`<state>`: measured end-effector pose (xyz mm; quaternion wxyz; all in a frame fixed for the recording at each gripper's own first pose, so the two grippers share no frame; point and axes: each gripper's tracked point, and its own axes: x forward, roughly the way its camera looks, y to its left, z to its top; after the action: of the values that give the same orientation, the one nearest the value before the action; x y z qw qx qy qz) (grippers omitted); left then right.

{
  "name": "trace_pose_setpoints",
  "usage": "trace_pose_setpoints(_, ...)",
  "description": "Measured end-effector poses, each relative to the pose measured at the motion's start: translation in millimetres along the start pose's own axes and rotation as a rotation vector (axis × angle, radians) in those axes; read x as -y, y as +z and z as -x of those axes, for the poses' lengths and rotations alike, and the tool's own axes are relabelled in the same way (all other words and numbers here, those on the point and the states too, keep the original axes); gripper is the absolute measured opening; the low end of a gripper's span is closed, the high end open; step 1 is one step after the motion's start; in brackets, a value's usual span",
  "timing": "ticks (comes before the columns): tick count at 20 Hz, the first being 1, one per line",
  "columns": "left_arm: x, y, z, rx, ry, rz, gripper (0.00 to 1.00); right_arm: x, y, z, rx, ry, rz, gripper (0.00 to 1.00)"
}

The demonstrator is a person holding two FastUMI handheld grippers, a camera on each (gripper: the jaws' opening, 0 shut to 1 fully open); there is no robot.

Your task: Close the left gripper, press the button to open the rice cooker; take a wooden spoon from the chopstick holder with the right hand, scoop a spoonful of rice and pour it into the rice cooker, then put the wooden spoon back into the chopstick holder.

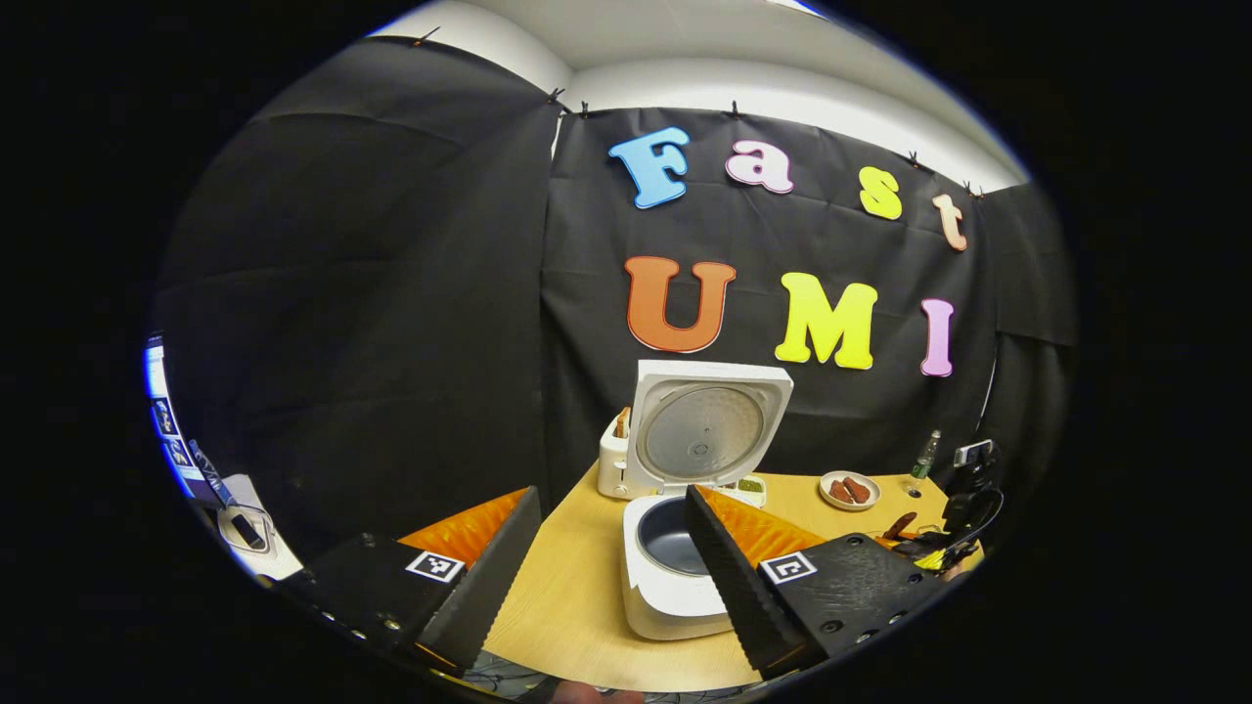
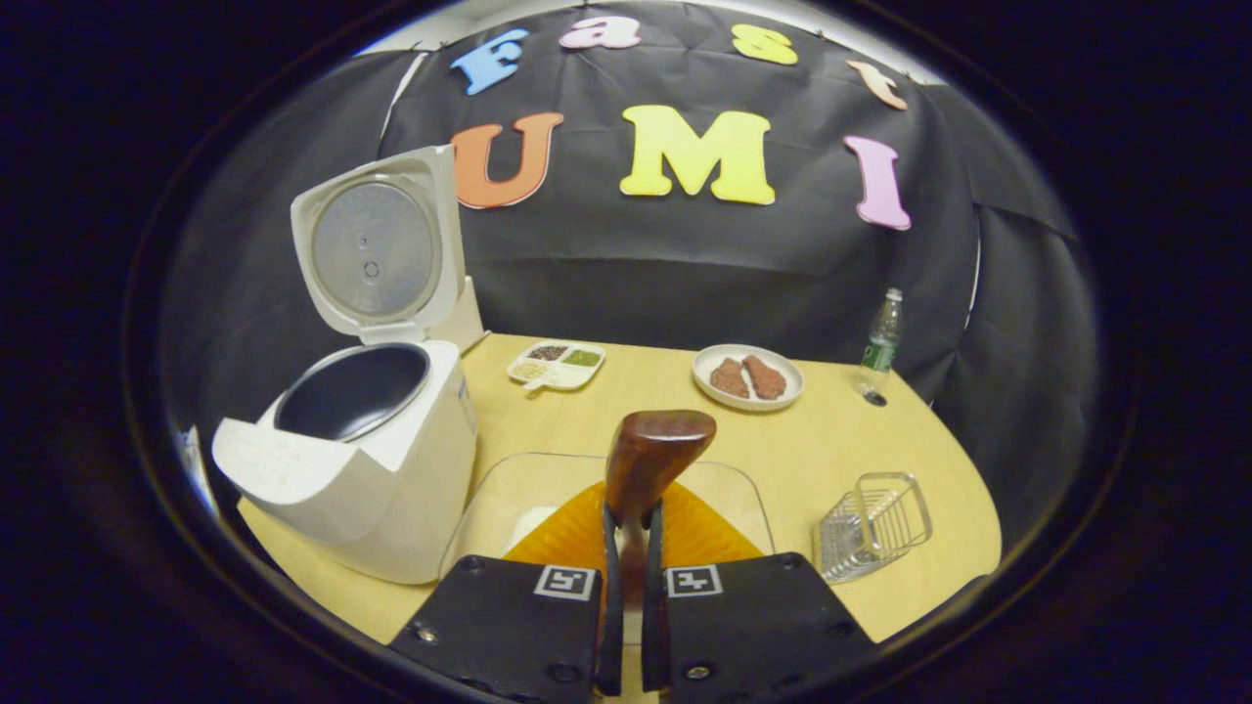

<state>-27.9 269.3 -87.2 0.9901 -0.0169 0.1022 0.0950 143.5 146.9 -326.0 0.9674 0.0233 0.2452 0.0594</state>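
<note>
**Spoon in grip above the rice container: spill and slip risks**

Yellow wooden surface inside a black-draped booth. Rice cooker at 9 o'clock in the right gripper view, lid up, dark pot exposed. Right hand-held gripper clenched on the wooden spoon, bowl forward over the clear rice container. Wire chopstick holder at 4 o'clock, apparently lying tilted. Left hand-held gripper released, fingers spread wide, nothing between them.

Likely trouble: narrow handle twisting between 2 fingers under load, tipping rice onto the surface; spoon clipping the cooker rim; holder sliding or toppling on return.
</note>
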Motion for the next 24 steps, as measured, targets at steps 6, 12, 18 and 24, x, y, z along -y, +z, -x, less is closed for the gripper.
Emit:
trace_pose_setpoints(6,-8,-3,8,-0.005,0.025,0.008,0.94,-31,-1,-6,-0.044,0.131,-0.211,0.13)
trace_pose_setpoints(12,-9,1,18,-0.009,0.035,-0.004,0.94,-26,-2,-11,-0.066,0.205,-0.507,0.13)
trace_pose_setpoints(18,7,11,15,-0.006,0.02,-0.022,0.94,11,-19,-17,-0.086,0.256,-0.864,0.13)
trace_pose_setpoints(24,26,14,9,-0.013,-0.004,0.004,0.94,46,-24,-2,-0.049,0.274,-1.052,0.13)
